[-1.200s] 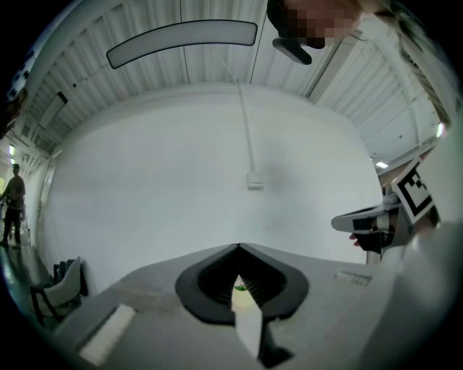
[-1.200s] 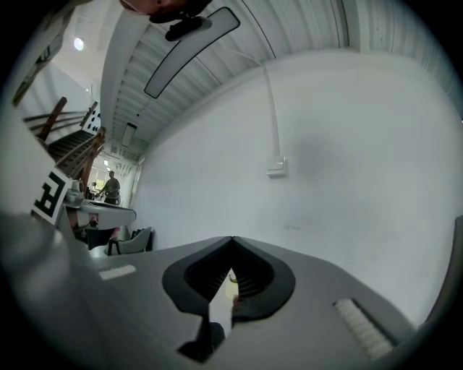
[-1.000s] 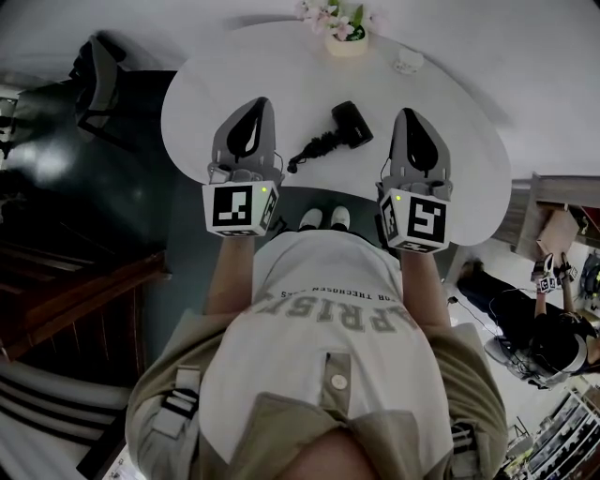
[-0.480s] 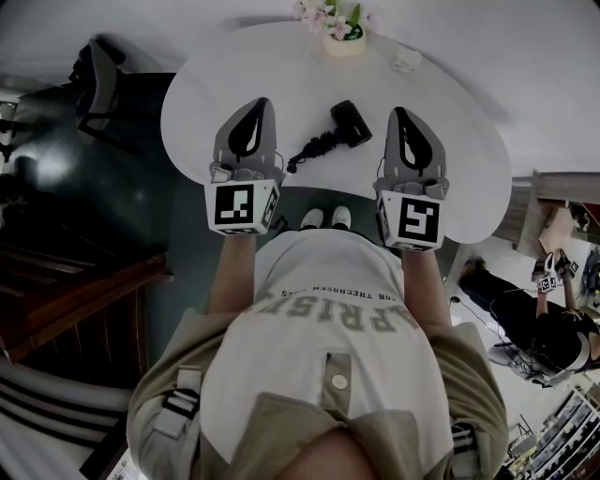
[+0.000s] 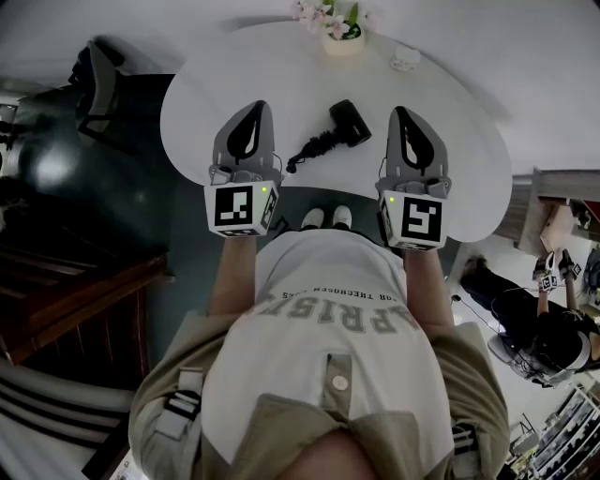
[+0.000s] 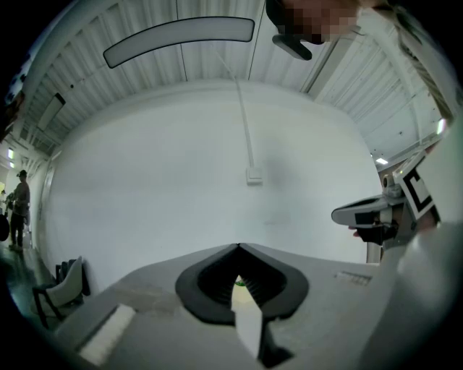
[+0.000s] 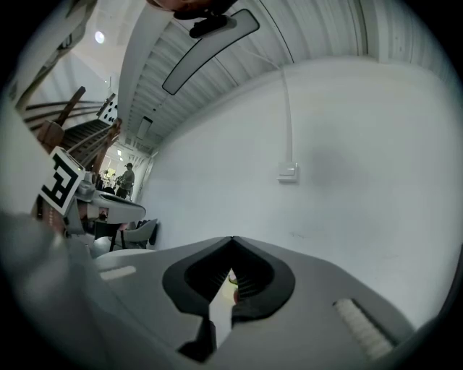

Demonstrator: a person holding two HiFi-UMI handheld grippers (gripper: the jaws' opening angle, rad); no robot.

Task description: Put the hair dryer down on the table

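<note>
The black plastic hair dryer (image 5: 350, 123) lies on its side on the round white surface (image 5: 441, 103), its dark coiled cord (image 5: 314, 148) trailing toward the near edge. Neither tool touches it. In the head view it sits between the two, a little beyond them.

The left tool (image 5: 258, 103) is held out over the near-left part of the surface. Its grey jaws are pressed fully together with nothing between them, as the left gripper view (image 6: 237, 247) shows. The right tool (image 5: 401, 112) is level with it on the other side of the dryer. It too is closed tight and empty (image 7: 231, 240).

At the far edge stands a pale pot of pink and white flowers (image 5: 340, 26), with a small white object (image 5: 406, 61) near it. A dark chair (image 5: 94, 80) stands off the surface's left side.
</note>
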